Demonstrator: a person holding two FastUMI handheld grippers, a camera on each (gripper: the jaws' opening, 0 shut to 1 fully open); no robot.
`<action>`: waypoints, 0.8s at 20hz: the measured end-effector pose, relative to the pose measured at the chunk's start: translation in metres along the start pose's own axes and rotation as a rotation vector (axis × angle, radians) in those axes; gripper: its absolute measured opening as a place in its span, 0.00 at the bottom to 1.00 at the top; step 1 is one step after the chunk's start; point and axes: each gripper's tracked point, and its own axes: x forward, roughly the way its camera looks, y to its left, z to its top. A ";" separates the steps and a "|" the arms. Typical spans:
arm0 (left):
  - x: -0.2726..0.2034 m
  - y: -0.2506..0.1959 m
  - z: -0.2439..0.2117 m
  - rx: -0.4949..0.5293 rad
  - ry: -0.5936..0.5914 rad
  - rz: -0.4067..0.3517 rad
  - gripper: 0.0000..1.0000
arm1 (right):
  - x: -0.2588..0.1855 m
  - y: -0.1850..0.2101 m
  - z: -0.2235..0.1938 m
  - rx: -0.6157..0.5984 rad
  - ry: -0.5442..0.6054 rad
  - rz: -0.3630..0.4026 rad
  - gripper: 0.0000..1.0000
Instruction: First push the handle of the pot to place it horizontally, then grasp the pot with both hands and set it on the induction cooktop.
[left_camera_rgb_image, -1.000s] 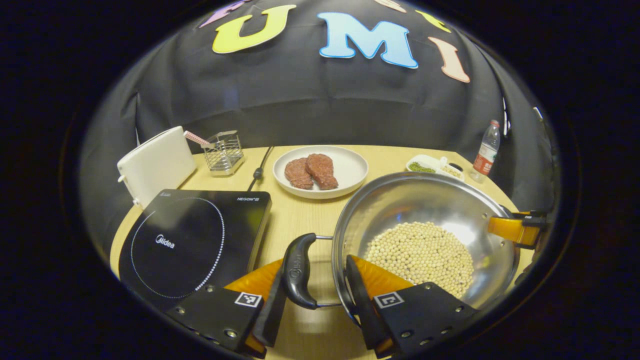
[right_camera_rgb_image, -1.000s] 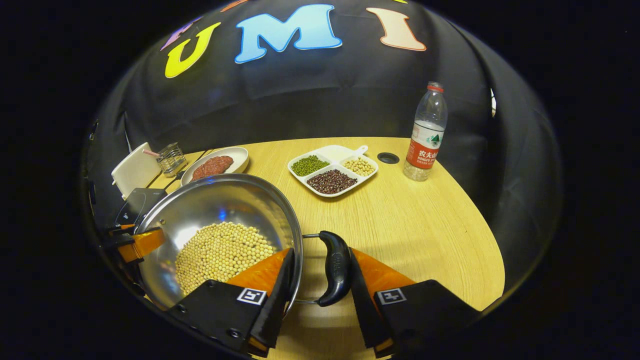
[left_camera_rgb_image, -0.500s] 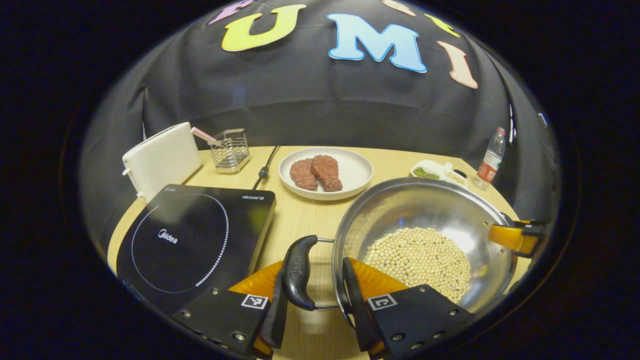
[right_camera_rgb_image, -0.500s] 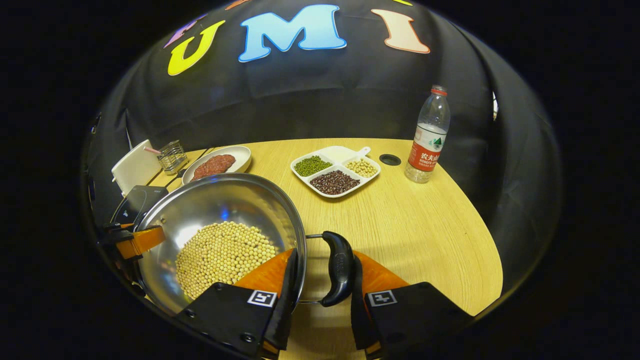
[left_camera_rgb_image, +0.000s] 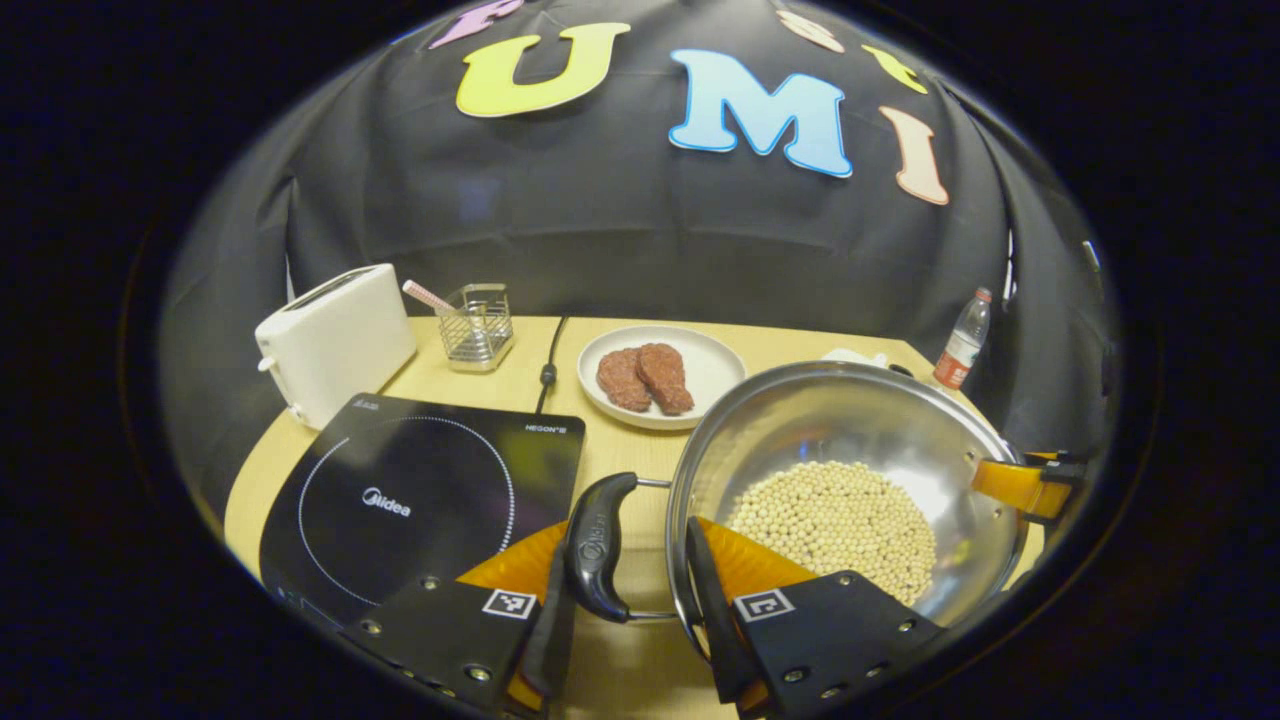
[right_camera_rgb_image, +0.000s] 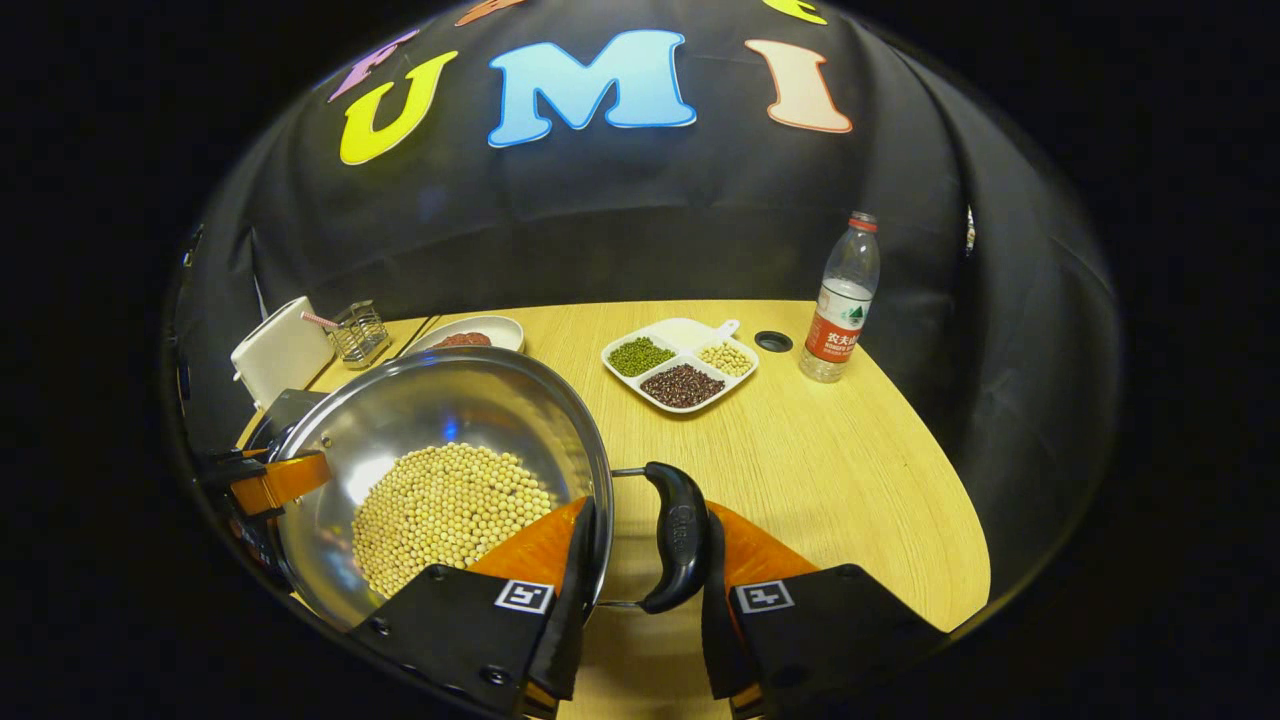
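In the left gripper view, the left gripper (left_camera_rgb_image: 625, 600) reaches forward from the bottom edge with its two fingers drawn narrow around one side of the pot (left_camera_rgb_image: 850, 440): one finger lies against the outer face of the black side handle (left_camera_rgb_image: 597, 545), the other sits inside the rim against the steel wall, so handle and rim are pinched between them. The pot bowl spreads to the right of the gripper, its bottom covered with soybeans (left_camera_rgb_image: 835, 525). On the pot's far rim a finger of the other gripper shows at the opposite handle. The induction cooktop (left_camera_rgb_image: 425, 500) lies on the table (left_camera_rgb_image: 620, 455) just left of the handle, apart from the pot, which does not stand on it. Behind are a white toaster (left_camera_rgb_image: 335, 340), a wire basket (left_camera_rgb_image: 478, 325), a plate of meat (left_camera_rgb_image: 660, 375) and a water bottle (left_camera_rgb_image: 958, 340). In the right gripper view, the right gripper (right_camera_rgb_image: 640, 600) grips the pot (right_camera_rgb_image: 440, 410) the same way, one finger inside the rim, the other against the outside of its black handle (right_camera_rgb_image: 680, 535), the bowl lying to its left. A divided dish of beans (right_camera_rgb_image: 680, 360) and the bottle (right_camera_rgb_image: 840, 300) stand farther back on the table (right_camera_rgb_image: 830, 480).
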 end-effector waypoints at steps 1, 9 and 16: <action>-0.002 0.004 0.003 0.005 -0.005 -0.010 0.57 | -0.005 0.004 0.000 0.004 -0.002 -0.009 0.48; -0.018 0.051 0.013 0.026 -0.012 -0.046 0.57 | -0.027 0.051 -0.001 0.035 -0.011 -0.037 0.51; -0.024 0.110 0.023 0.018 -0.029 -0.037 0.57 | -0.028 0.106 0.006 0.038 -0.026 -0.032 0.51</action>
